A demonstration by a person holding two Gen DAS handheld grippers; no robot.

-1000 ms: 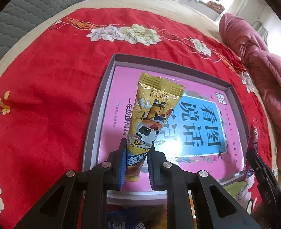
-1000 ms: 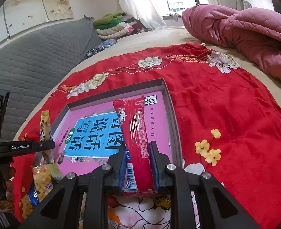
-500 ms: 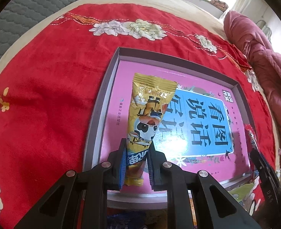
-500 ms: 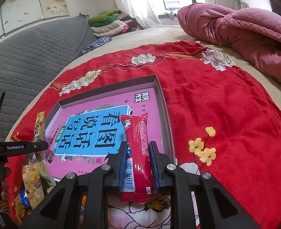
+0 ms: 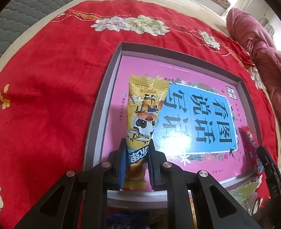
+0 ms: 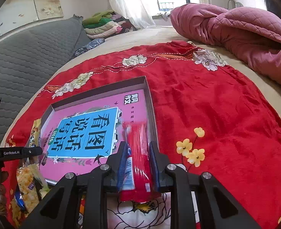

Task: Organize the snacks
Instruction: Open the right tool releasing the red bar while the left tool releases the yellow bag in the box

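Both packets have come lower and nearer the box since a second ago, the red one now blurred as it dips. Held by its near end in the left tool [image 5: 135, 164], the yellow snack packet [image 5: 144, 114] hangs over the left part of the shallow grey box [image 5: 100, 103], its long axis running from near to far, the crimped top pointing away. It looks light, soft and crinkly, with a slick film; a pinch across the flat seal end seems safest, since the filled middle would likely squash. The right tool [image 6: 138, 164] is pinching the red snack packet [image 6: 138, 145] the same way, its length running near to far along the box's right wall [image 6: 152, 114]; its near end overhangs the cloth. I cannot tell if either packet is touching the pink book cover [image 6: 87, 129] lining the box. More loose snacks [image 6: 26, 183] lie at the near left corner. Under everything spreads a red flowered cloth [image 6: 216, 105] on the bed, with a pink quilt [image 6: 245, 30] bundled at the far right.
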